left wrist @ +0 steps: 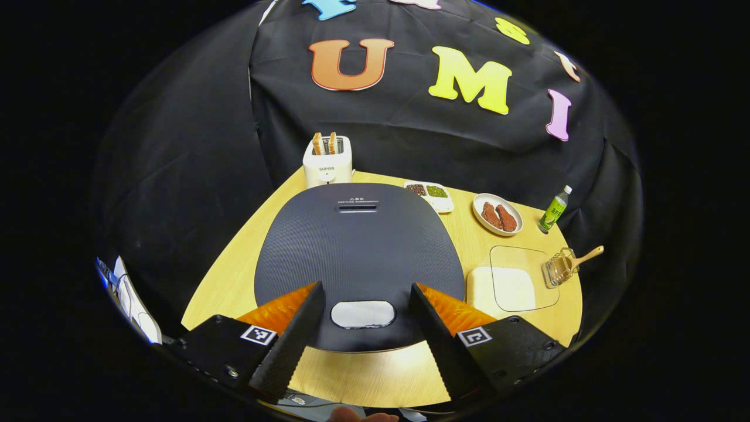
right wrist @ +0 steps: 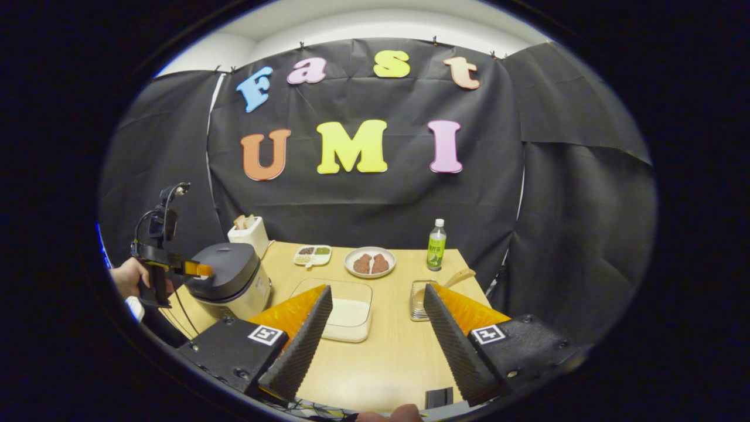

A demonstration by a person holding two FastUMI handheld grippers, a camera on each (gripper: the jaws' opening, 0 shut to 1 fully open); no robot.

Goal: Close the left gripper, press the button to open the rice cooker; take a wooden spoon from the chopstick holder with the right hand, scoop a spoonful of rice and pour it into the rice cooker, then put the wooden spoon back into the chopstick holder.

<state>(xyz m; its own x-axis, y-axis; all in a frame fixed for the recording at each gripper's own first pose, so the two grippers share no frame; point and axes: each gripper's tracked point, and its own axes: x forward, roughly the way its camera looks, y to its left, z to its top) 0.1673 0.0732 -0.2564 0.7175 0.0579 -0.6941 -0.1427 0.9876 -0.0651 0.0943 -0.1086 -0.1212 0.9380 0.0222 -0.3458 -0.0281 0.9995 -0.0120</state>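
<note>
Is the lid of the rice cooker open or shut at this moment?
Shut. The rice cooker lid lies flat over the body, and the button sits between the open left gripper fingers.

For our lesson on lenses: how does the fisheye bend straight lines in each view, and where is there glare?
Left gripper view: the table edge bows into a curve, the cooker lid bulges large, and its button shows a pale sheen. Right gripper view: the table edges splay outward toward the camera, the wall top arches, and the bright strip above it looks washed out.
</note>
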